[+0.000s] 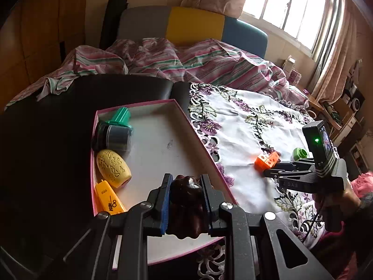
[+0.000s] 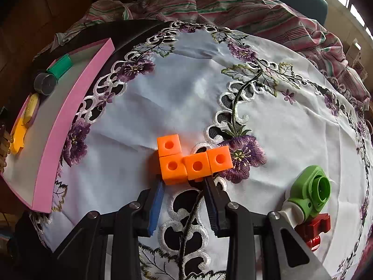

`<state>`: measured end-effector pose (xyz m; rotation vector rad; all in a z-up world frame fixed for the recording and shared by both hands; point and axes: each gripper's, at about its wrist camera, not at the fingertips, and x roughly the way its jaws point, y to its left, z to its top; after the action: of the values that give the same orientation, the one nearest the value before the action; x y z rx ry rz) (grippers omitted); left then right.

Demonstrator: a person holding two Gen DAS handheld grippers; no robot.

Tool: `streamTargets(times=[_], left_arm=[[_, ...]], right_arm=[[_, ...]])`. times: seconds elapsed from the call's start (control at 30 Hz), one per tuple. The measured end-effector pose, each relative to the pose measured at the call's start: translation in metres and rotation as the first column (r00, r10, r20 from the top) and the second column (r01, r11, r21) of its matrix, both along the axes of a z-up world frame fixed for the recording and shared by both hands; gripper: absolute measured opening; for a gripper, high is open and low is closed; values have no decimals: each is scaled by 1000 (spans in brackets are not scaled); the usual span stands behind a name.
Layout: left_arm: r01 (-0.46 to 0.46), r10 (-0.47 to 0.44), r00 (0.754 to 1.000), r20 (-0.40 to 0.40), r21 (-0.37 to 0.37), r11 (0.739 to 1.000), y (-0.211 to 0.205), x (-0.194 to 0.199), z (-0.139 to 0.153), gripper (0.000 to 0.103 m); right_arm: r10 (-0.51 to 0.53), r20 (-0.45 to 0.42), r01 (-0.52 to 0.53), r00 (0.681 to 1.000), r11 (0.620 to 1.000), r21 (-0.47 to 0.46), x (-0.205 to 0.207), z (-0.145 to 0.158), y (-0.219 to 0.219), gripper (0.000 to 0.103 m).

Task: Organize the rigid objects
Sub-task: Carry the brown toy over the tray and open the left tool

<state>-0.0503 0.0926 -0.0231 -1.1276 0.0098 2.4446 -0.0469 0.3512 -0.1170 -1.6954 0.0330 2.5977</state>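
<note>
At the bottom of the left-wrist view the left gripper (image 1: 185, 200) is clamped on a dark brown lumpy object (image 1: 186, 206), held over the near end of a pink-walled box (image 1: 202, 154). In the right-wrist view the right gripper (image 2: 184, 204) has its jaws standing apart, tips just at the near edge of an orange block piece (image 2: 191, 159) — four linked cubes lying on the white embroidered cloth (image 2: 186, 88). At lower right lie a green fitting (image 2: 311, 191) and a red part (image 2: 314, 229). Along the box's left wall, near to far: a yellow flat piece (image 1: 109, 198), a yellow patterned oval (image 1: 114, 165), a dark cylinder (image 1: 116, 137), a teal piece (image 1: 121, 116). Beyond the black table (image 1: 70, 116) a striped bedsheet (image 1: 163, 58) is rumpled — a window (image 1: 286, 7) glows at upper right.
</note>
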Motion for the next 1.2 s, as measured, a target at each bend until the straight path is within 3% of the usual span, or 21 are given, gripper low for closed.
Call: streamTargets(times=[0.3,0.5,0.67,0.9,1.2], left_arm=[[-7,8,1000,20,-20,1000,0,-5,-10,24],[-13,-1,991,136,104,994,-15,-32,-18,24],[-17,-1,991,134,129,992,-19,-62,-12,24],[-4,-2,997,83,68,998,5,-116,-16,24],[-43,46,996,79,-42,998,25,-171,-39,24]], right_arm=[[13,-2,-12,1000,1000,14,0,0,-2,33],[18,-3,-18,1000,1000,18,-1,0,-3,33],[26,-3,-26,1000,999,19,-1,0,-4,33],[39,-7,-39,999,999,23,-1,1,-8,33],[40,-7,-40,999,999,17,-2,1,-6,33]])
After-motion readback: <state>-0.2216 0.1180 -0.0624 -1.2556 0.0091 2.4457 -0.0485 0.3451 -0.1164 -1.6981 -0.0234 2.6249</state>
